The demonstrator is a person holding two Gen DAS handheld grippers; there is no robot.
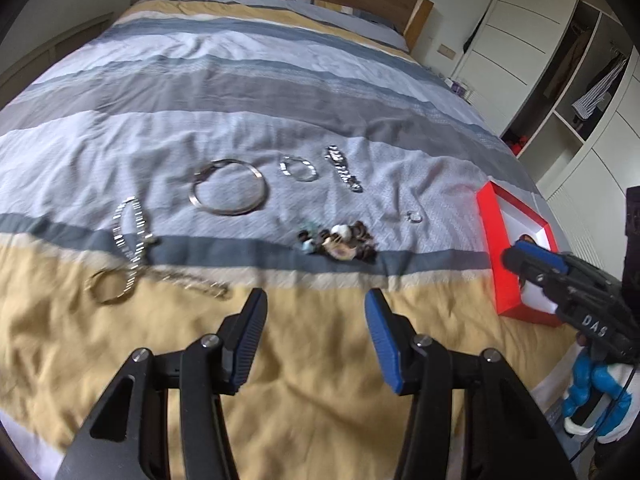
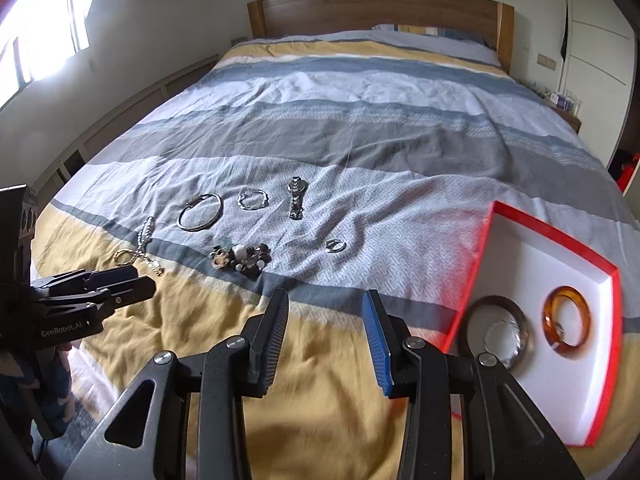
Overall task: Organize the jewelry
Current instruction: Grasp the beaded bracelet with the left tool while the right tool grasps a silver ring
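Note:
Jewelry lies spread on a striped bedspread point(image 1: 280, 92): a silver bangle point(image 1: 229, 188) point(image 2: 200, 212), a small silver bracelet point(image 1: 298, 169) point(image 2: 253, 199), a watch point(image 1: 343, 168) point(image 2: 296, 198), a small ring point(image 1: 415, 217) point(image 2: 335, 245), a beaded cluster point(image 1: 340, 242) point(image 2: 240, 260), a silver link bracelet point(image 1: 130, 232) point(image 2: 144, 234), a gold bangle point(image 1: 108, 286) point(image 2: 125, 257) and a gold chain point(image 1: 188, 280). A red box point(image 1: 508, 240) point(image 2: 560, 248) on the right holds an amber bangle point(image 2: 567, 322) and a dark bangle point(image 2: 496, 332). My left gripper point(image 1: 315, 300) point(image 2: 140, 278) and right gripper point(image 2: 326, 298) point(image 1: 516, 254) hover open and empty above the yellow stripe.
A wooden headboard point(image 2: 380, 8) stands at the far end of the bed. White wardrobes with hanging clothes point(image 1: 596, 92) line the right wall. A nightstand point(image 2: 564, 104) sits beside the bed. A blue-gloved hand point(image 1: 596, 396) holds the right gripper.

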